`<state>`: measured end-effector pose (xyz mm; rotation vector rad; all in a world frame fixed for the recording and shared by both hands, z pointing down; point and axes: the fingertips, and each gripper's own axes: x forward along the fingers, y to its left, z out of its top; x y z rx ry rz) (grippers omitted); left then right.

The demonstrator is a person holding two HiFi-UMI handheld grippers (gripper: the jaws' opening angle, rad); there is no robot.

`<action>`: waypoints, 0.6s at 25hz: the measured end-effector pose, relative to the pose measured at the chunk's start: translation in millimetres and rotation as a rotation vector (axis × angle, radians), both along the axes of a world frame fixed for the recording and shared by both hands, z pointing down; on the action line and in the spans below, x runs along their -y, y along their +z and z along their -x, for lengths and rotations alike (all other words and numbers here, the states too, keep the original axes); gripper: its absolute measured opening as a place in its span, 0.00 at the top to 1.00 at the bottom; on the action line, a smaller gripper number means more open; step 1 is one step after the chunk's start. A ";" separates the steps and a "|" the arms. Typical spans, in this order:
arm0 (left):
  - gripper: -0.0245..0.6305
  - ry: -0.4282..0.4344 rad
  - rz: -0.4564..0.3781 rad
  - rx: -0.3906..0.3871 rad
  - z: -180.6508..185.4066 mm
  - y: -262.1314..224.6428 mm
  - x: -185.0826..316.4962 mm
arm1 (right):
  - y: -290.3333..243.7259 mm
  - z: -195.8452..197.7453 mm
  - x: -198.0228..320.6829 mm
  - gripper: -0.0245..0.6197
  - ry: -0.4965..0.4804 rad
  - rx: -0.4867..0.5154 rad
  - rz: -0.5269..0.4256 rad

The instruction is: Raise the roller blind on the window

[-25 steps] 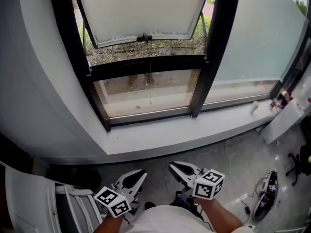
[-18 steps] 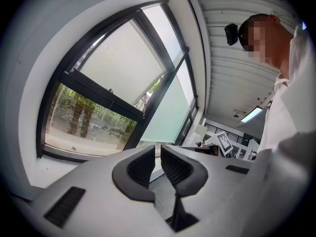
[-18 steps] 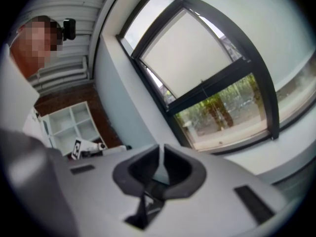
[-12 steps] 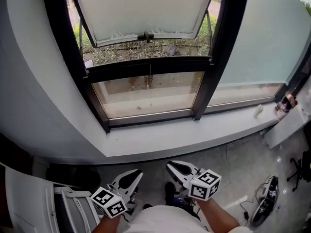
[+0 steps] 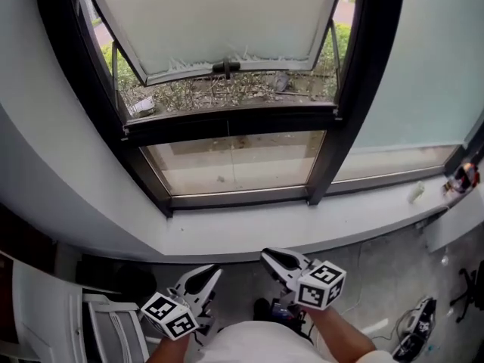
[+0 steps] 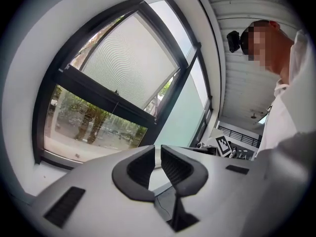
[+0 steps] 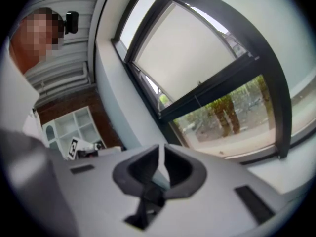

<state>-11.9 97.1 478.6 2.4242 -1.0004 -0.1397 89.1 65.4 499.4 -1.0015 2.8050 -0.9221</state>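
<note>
The white roller blind (image 5: 219, 21) covers the upper part of the black-framed window, and its bottom bar (image 5: 227, 68) carries a small dark handle. Below the bar a thin cord (image 5: 228, 153) hangs in front of the clear lower pane. My left gripper (image 5: 210, 273) and right gripper (image 5: 268, 256) are held low over the floor, side by side, short of the white sill (image 5: 302, 229). Both are shut with nothing between the jaws. The blind (image 6: 128, 68) lies far beyond my left gripper (image 6: 157, 149) in the left gripper view. In the right gripper view the blind (image 7: 182, 58) stands well ahead of my right gripper (image 7: 161, 149).
A frosted pane (image 5: 431, 66) fills the window's right side. Small items (image 5: 416, 193) and a bottle (image 5: 463, 178) stand on the sill at right. A white slatted chair (image 5: 45, 308) is at lower left, and cables with a dark device (image 5: 412, 331) lie on the floor at lower right.
The window has grown larger and slid rightward in the head view as the person stepped closer. Both grippers travelled along level, keeping their place low in the view, jaws unchanged.
</note>
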 end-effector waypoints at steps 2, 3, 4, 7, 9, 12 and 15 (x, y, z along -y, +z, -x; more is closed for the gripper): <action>0.87 -0.023 -0.001 0.005 -8.6 -0.7 12.4 | -0.3 -9.0 11.2 0.92 -0.021 0.001 0.001; 0.87 -0.034 -0.002 0.006 -11.5 -0.2 18.4 | 1.0 -12.4 16.6 0.92 -0.031 -0.001 0.000; 0.87 -0.044 -0.001 0.007 -13.5 0.4 24.2 | 2.7 -15.0 22.2 0.92 -0.039 -0.004 -0.001; 0.87 -0.061 -0.001 0.014 -17.8 1.4 35.6 | 7.1 -19.2 35.5 0.92 -0.055 0.004 0.009; 0.87 -0.064 -0.003 0.025 -19.2 3.0 40.8 | 8.8 -20.1 40.6 0.92 -0.063 0.018 0.020; 0.87 -0.070 0.002 0.024 -19.4 6.2 55.9 | 12.6 -22.3 52.3 0.92 -0.067 0.019 0.029; 0.87 -0.057 0.003 0.023 -16.0 5.5 71.1 | 13.2 -21.3 64.8 0.92 -0.049 0.015 0.031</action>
